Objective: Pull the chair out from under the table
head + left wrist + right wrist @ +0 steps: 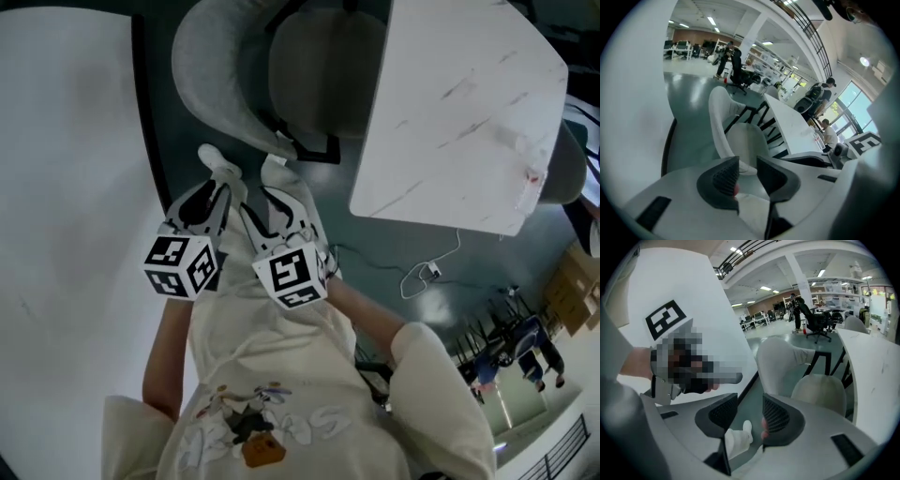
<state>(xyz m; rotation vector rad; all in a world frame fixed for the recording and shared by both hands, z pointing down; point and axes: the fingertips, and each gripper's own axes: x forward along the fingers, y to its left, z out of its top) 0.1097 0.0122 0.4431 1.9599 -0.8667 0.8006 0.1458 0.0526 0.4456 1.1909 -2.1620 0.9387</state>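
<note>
Both tongs hang free in front of the person's body, side by side and pointing downward toward the chair (234, 89). The left tongs (212, 186) have their jaws only a little apart, with nothing between the ribbed pads; through the narrow gap the left gripper view shows just the person's white shoe (746, 169) on the floor below. The right tongs (269, 199) stand wider open and are also empty, with the other white shoe (746, 428) visible below their gap.

The chair, a pale grey shell with a rounded seat and black frame, stands ahead of both tongs and apart from them; neither pad touches it. Its backrest (721, 117) is the part nearest the tongs, curving up just beyond the tips. Its seat (820, 391) lies farther ahead, partly tucked under the edge of the white marbled counter (459, 122). That counter sits beyond and to the right of the right tongs (750, 401).
</note>
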